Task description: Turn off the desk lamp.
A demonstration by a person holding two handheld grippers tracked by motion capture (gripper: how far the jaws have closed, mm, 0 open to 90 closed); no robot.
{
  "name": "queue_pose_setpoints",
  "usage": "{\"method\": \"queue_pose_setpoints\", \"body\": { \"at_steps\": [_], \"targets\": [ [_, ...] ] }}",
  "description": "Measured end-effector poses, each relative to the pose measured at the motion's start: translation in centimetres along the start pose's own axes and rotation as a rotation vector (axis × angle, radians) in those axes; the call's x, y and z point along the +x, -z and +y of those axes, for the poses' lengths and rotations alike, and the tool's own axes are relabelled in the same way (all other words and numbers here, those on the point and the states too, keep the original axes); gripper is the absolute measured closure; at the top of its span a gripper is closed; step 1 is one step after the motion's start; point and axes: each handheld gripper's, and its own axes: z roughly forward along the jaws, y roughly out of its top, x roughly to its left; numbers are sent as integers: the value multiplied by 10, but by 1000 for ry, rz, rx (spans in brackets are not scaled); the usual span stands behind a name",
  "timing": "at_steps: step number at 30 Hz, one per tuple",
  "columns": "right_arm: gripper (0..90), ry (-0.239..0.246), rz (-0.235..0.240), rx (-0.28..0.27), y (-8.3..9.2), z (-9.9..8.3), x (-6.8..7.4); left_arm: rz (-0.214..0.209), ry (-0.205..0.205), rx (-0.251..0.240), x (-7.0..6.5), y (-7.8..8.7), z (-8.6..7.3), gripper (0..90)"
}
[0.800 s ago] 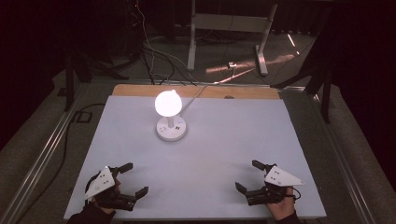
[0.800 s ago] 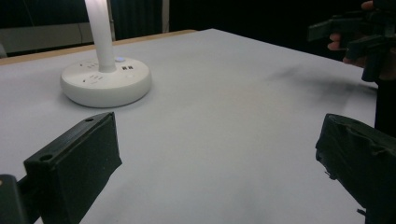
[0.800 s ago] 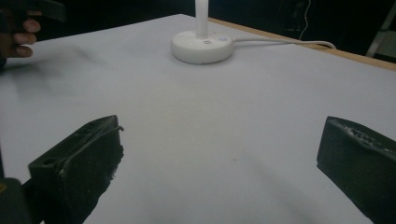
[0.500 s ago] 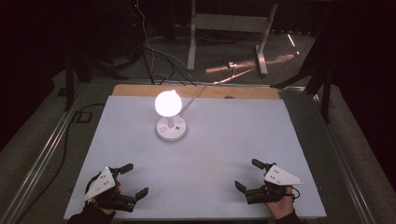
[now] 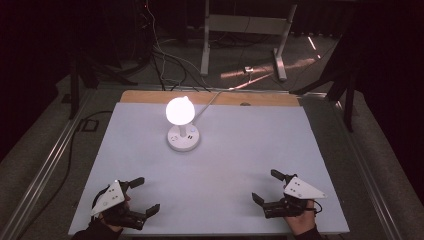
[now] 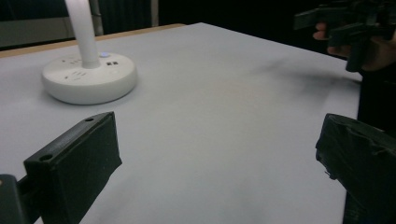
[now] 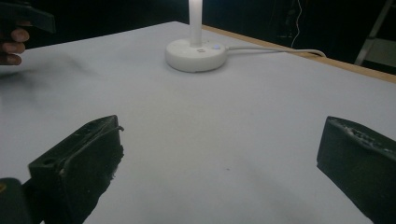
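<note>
Lamp: lit white round-based desk lamp [image 5: 183, 137], bench's [image 5: 300, 150] 11 o'clock.
Left tongs [image 5: 142, 196]: apart, empty, 7 o'clock.
Right tongs [image 5: 266, 186]: apart, empty, 5 o'clock.

Each hand holds a gripper low, near the person's side of the desk. The left gripper [image 5: 141, 196] has its jaws spread wide with nothing between them. The right gripper [image 5: 266, 186] is the same, jaws wide apart and bare. The two point inward, toward each other.
</note>
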Motion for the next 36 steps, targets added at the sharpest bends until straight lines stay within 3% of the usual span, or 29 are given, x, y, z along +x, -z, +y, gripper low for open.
{"method": "queue_pose_setpoints", "body": {
  "at_steps": [9, 15, 24, 36],
  "targets": [
    [0, 1, 1, -12, 1, 2, 3, -35, -24, 24, -4, -2, 11, 2],
    [0, -2, 1, -21, 1, 4, 4, -54, -46, 28, -3, -3, 30, 2],
    [0, -7, 0, -37, 3, 5, 3, -35, -69, 17, 8, -4, 56, 2],
    [0, -15, 1, -41, 4, 5, 2, -7, -59, 14, 24, -21, 83, 2]
  ]
}}
